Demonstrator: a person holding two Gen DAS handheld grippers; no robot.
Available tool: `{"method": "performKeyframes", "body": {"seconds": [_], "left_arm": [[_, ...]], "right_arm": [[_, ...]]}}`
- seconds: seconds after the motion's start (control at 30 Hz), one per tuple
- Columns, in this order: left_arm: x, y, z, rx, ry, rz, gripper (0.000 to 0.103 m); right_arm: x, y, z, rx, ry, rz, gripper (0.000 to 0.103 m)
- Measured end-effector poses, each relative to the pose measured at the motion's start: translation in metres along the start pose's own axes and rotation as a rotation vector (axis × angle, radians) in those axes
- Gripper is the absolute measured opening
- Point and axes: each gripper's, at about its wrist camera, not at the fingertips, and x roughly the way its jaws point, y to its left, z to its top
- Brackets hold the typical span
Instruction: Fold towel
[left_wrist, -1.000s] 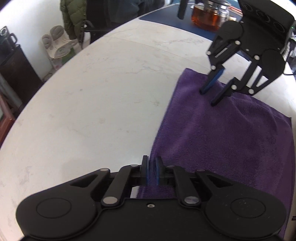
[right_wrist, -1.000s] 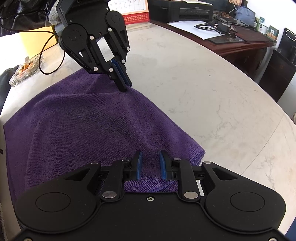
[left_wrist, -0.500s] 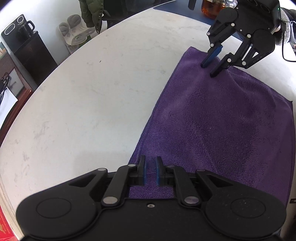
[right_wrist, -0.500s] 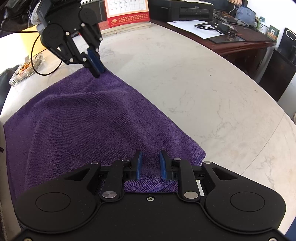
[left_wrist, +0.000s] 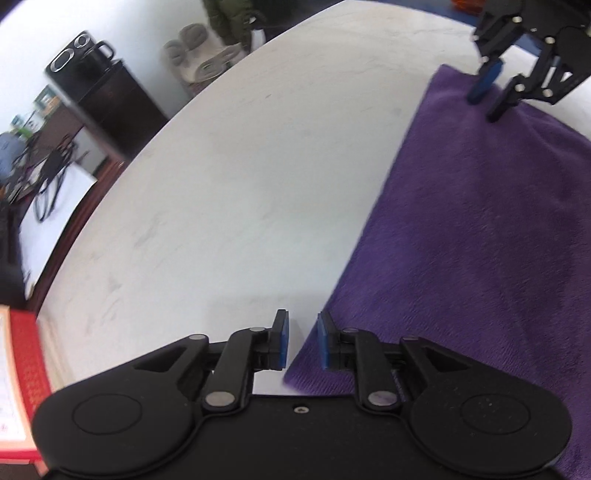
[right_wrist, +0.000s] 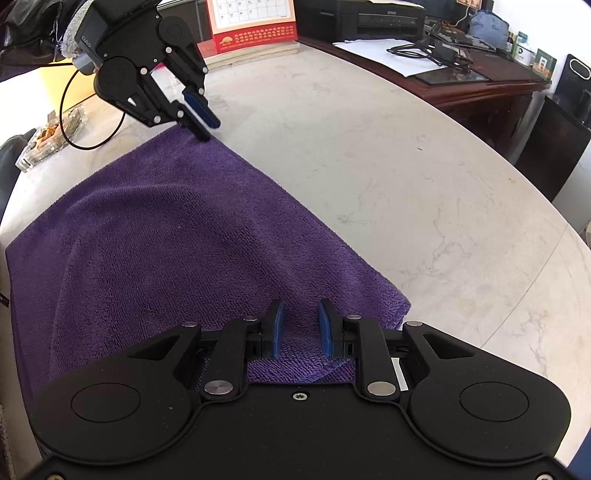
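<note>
A purple towel (left_wrist: 480, 240) (right_wrist: 166, 240) lies spread on the white marble table (left_wrist: 240, 166) (right_wrist: 369, 166). My left gripper (left_wrist: 301, 339) (right_wrist: 207, 129) sits at one corner with its jaws opening. That corner lies flat beside its right pad (left_wrist: 325, 341), and only bare table and the towel's edge show between the pads. My right gripper (right_wrist: 301, 328) (left_wrist: 485, 109) stands over the opposite corner, tips down on the cloth. Its pads are parted, with towel showing in the gap and no visible pinch.
A red desk calendar (right_wrist: 251, 26) (left_wrist: 18, 369) stands at the table's edge. A clear box of snacks (right_wrist: 51, 136) and a black cable (right_wrist: 92, 144) lie beyond the towel. A wooden desk (right_wrist: 480, 81) with a printer (right_wrist: 369, 18) borders the round table.
My left gripper carried its towel corner outward, away from the right gripper, and its pads have parted from the cloth. The right gripper and its corner have not moved.
</note>
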Motion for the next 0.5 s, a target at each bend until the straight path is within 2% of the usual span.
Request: {"method": "performKeyframes", "body": {"seconds": [0.03,0.1,0.17,0.27,0.37,0.47,0.5], "left_arm": [[-0.005,0.0,-0.002,-0.008,0.002,0.018,0.016],[-0.018,-0.001,-0.002,-0.039,-0.034,-0.009,0.016],[-0.032,-0.006,-0.001,-0.077,-0.087,-0.107,0.016],[-0.035,-0.023,-0.005,-0.072,-0.074,-0.222,0.016],[-0.022,-0.037,-0.016,-0.04,0.008,-0.183,0.018],[-0.02,-0.024,-0.028,-0.145,0.01,-0.132,0.019],[-0.021,-0.021,-0.031,-0.168,0.021,-0.092,0.019]], "right_arm": [[0.0,0.0,0.0,-0.001,0.0,0.0,0.02],[0.0,0.0,0.0,-0.003,-0.001,0.0,0.02],[0.0,0.001,0.0,-0.003,-0.002,-0.002,0.02],[0.001,0.001,0.0,-0.003,-0.003,-0.003,0.02],[0.002,0.001,0.001,-0.004,-0.003,-0.003,0.02],[0.002,0.001,0.002,-0.009,-0.002,-0.007,0.02],[0.002,0.002,0.002,-0.011,-0.001,-0.01,0.02]]}}
